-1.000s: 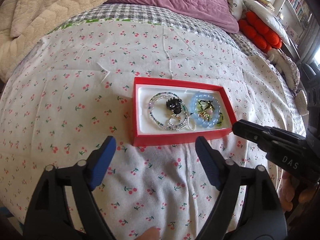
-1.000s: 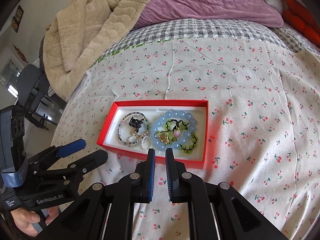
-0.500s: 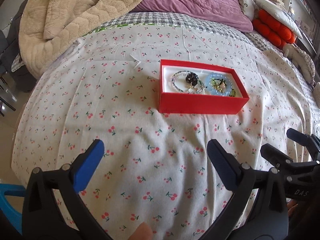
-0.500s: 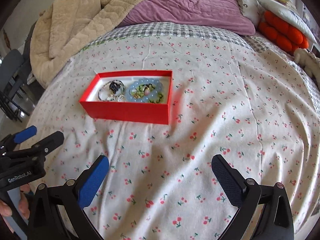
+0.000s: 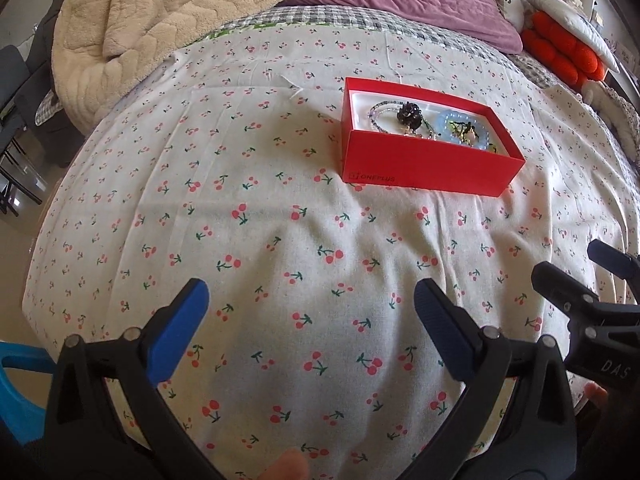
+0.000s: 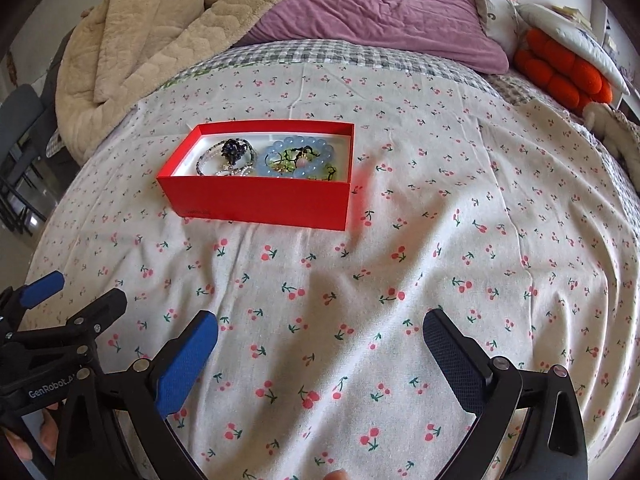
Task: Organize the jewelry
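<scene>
Jewelry lies inside the red box (image 6: 260,196) on the cherry-print bedsheet (image 6: 440,240): a blue bead bracelet (image 6: 298,156) and a dark hair claw (image 6: 234,148) on thin bead strands. The left gripper (image 5: 310,312) and right gripper (image 6: 320,336) stand well apart from the box, jaws wide and empty, the right one's just opened. I judge the sorting is finished or paused; a next move would need a reach forward to the box.

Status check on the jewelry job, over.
Both hand-held grippers, left and right, open, empty. Jewelry in red box on bedspread. Nothing in the way.
</scene>
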`<state>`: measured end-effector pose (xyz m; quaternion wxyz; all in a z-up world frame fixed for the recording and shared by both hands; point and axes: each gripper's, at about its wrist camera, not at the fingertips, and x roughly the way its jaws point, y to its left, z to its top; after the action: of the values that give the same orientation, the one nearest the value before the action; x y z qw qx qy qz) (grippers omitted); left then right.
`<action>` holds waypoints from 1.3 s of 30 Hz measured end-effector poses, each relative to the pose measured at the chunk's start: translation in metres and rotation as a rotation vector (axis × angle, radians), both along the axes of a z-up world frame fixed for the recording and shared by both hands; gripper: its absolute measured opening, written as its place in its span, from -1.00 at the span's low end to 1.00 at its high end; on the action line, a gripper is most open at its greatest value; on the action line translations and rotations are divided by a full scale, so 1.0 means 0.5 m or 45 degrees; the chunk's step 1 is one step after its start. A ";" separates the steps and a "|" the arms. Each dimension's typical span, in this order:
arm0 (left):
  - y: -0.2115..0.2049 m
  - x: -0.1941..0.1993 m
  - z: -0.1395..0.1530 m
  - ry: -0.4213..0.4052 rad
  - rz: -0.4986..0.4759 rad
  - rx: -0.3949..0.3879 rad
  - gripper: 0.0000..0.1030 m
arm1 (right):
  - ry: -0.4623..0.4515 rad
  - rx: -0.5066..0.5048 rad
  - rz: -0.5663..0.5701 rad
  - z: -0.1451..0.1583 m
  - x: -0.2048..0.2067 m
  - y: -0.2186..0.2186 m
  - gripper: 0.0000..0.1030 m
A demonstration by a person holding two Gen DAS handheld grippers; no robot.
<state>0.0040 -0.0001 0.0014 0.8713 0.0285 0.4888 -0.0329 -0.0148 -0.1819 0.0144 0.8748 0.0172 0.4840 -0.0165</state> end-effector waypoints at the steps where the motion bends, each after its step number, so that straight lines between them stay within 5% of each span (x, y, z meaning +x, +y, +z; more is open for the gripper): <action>1: 0.000 0.002 -0.002 0.003 0.001 -0.004 0.98 | 0.003 -0.007 -0.001 -0.003 0.005 0.002 1.00; 39: -0.011 0.014 -0.023 0.048 -0.007 0.008 0.98 | 0.033 -0.026 0.013 -0.019 0.022 0.012 1.00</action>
<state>0.0108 -0.0056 -0.0099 0.8618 0.0319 0.5051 -0.0343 -0.0038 -0.1758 0.0051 0.8686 0.0054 0.4953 -0.0171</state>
